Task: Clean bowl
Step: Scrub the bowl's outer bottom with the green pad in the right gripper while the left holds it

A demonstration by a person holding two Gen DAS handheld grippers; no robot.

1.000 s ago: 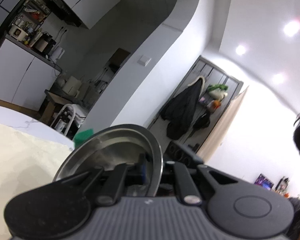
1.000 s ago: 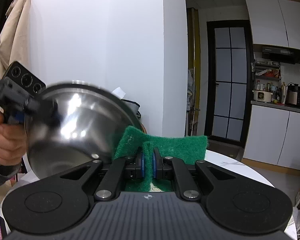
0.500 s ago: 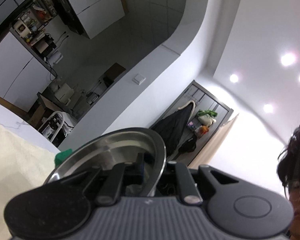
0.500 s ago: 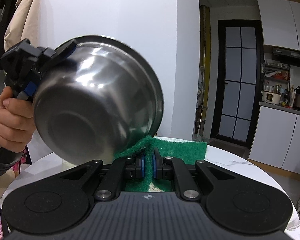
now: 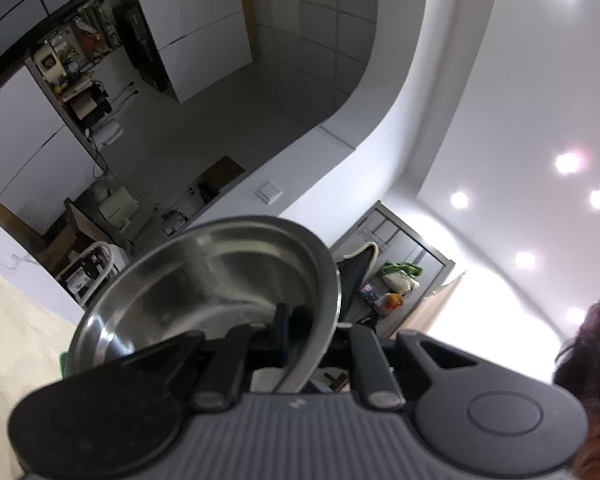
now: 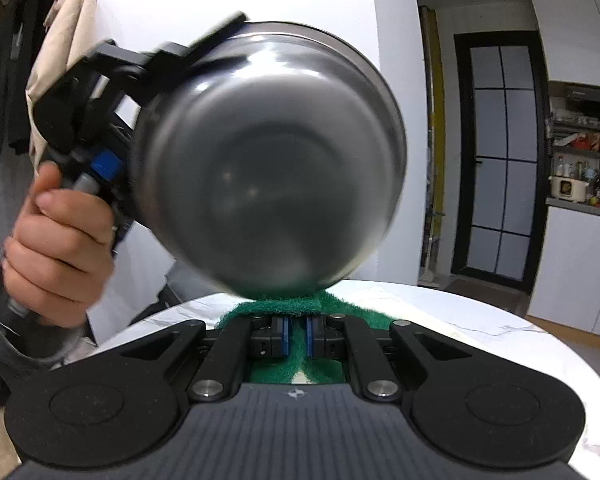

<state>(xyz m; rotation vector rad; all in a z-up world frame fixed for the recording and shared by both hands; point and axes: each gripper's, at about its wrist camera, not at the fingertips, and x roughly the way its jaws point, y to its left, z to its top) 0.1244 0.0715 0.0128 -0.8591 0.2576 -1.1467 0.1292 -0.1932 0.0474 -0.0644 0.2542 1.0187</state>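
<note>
In the right wrist view, at the left edge of the frame, the person's left hand (image 6: 56, 256) grips the handle of the left gripper (image 6: 196, 52), whose black fingers reach in from the upper left and are clamped over the rim of the steel bowl (image 6: 268, 168); a pinch on the rim is likely chosen because it leaves most of the wall free for wiping. The bowl fills the centre of the frame, held in the air and tipped so its rounded underside faces this camera, the opening turned away; its edges are smeared, so it looks to be in motion. Directly below it, at lower centre, the right gripper (image 6: 296, 336) has its blue-padded fingers pressed together on a folded green scouring pad (image 6: 288, 306); the pad's upper edge meets the bottom of the bowl, which suggests the outside is being scrubbed. Behind the pad, toward the lower right, lies the white marble-patterned table (image 6: 480, 320); a dark glazed door (image 6: 500, 160) stands at the right.

In the left wrist view the camera looks upward past the bowl's inside, which sits at lower centre with one finger inside the rim and the other outside; a sliver of green shows at the lower left beside the bowl.
</note>
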